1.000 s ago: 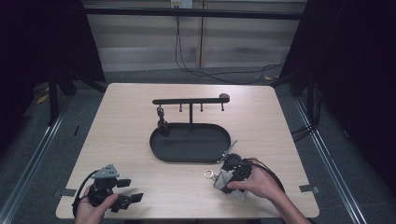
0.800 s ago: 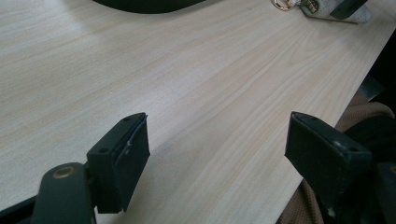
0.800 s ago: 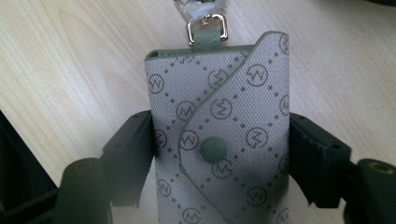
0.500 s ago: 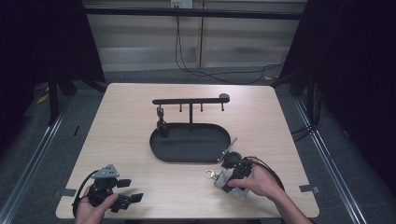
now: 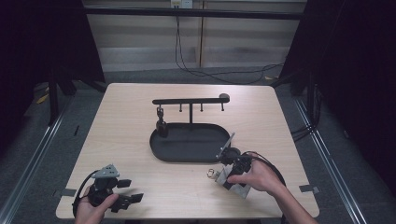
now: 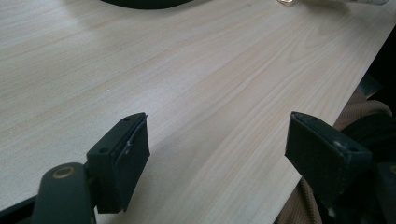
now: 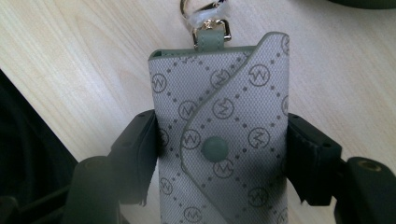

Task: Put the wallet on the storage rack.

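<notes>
The pouch (image 7: 219,135) is grey with a dotted diamond monogram print, green trim and a green snap (image 7: 215,148); the table (image 5: 130,121) is pale wood-grain, the tray (image 5: 187,140) black.

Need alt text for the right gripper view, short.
A grey patterned key pouch with a round snap and a metal clasp at its top sits clamped between the right gripper's two black jaws. Under it lies the pale wooden table.

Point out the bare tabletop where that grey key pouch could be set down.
Bare wood: left of the black tray, above the left claw; also behind the hanger rack. Crowded: tray's right corner, where the right claw grips the key pouch.
</notes>
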Demonstrator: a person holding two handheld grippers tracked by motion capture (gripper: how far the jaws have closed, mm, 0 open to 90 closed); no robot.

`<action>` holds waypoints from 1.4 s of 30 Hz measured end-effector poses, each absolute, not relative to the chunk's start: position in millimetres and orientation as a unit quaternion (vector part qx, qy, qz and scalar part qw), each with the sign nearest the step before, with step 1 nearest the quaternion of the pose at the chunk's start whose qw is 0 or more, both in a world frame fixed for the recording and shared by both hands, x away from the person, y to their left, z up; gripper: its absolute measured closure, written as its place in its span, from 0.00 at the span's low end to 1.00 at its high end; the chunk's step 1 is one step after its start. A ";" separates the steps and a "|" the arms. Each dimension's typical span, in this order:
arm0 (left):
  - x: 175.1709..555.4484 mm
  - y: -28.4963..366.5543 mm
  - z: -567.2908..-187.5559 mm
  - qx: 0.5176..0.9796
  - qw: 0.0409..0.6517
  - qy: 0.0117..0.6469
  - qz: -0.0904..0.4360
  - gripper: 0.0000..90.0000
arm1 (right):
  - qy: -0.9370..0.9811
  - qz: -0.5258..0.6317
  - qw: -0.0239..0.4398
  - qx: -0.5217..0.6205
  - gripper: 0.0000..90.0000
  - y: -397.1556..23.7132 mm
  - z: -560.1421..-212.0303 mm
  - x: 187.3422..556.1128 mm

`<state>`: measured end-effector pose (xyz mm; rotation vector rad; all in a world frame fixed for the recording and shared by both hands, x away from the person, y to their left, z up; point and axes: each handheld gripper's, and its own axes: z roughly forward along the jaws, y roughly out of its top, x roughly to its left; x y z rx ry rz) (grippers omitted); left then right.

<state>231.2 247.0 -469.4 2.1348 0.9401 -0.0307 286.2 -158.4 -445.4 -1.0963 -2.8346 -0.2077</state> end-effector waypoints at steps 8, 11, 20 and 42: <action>231.3 247.2 -469.2 0.840 0.395 0.371 -0.013 0.24 | -0.928 -0.065 0.049 -0.364 0.37 -160.5 -438.2 287.9; 231.5 247.1 -469.2 0.841 0.395 0.371 -0.014 0.24 | -0.927 -0.063 0.050 -0.366 0.37 -162.5 -434.7 289.1; 230.7 246.8 -467.9 0.837 0.402 0.370 -0.010 0.24 | -0.922 -0.073 0.049 -0.376 0.37 -168.4 -425.6 294.7; 228.3 244.1 -467.9 0.845 0.396 0.359 -0.015 0.24 | -0.913 -0.086 0.034 -0.398 0.37 -175.6 -397.4 307.9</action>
